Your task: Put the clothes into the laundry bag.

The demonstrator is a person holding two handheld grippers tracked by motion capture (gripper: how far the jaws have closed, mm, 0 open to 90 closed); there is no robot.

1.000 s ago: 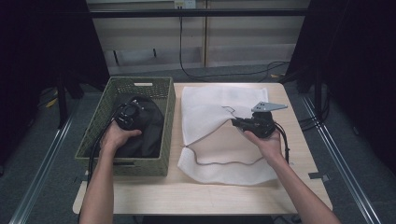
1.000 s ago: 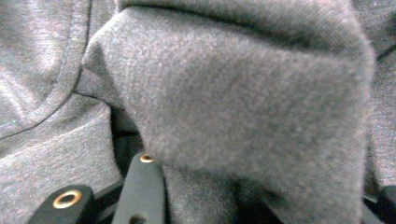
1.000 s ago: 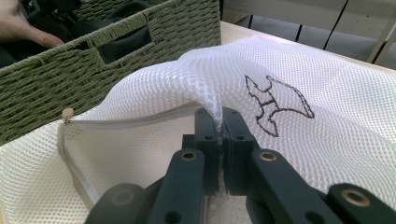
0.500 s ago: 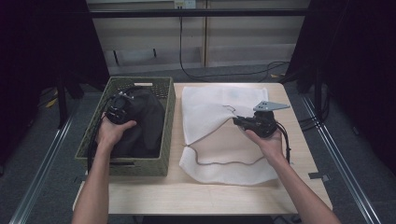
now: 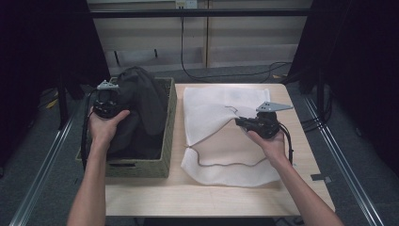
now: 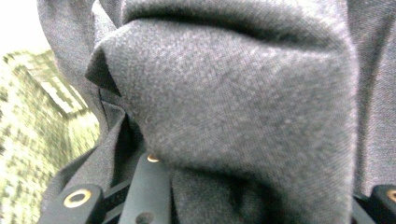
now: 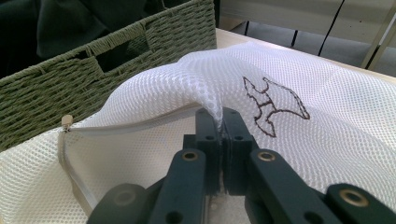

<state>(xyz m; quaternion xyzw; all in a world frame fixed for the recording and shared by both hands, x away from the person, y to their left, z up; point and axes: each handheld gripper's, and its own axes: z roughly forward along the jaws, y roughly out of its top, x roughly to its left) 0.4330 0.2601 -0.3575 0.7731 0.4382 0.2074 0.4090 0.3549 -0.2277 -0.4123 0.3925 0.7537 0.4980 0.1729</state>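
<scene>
Right gripper [image 7: 223, 135]: jaws clenched on a pinched ridge of white mesh bag [image 7: 327, 135], the netting pulled up into a small tent at the tips. A dark line drawing is printed on the mesh just right of the pinch, and a pale zipper edge with its small pull [image 7: 67, 122] runs off to the left. In the high view the right gripper [image 5: 244, 123] sits over the middle of the mesh bag [image 5: 221, 108], held in the person's right hand [image 5: 269, 141]; the bag lies spread on the light wooden table [image 5: 197, 193], its opening edge curving across the near part. Left gripper [image 6: 154, 186]: dark grey garment [image 6: 243, 116] bunched thickly between and over the jaws, which grasp a fold of it; fabric hides the tips, with blurred green weave at the left edge. From above, the left gripper [image 5: 109, 101] is raised beside the basket's left wall in the left hand [image 5: 106, 129], and the dark grey garment [image 5: 141, 108] is lifted in a peaked heap, its top above the rim and the rest hanging down inside the green woven basket [image 5: 141, 167]. The basket stands on the table's left side, just beside the mesh bag. Beyond the table, cables lie on the grey floor [image 5: 235, 73].
</scene>
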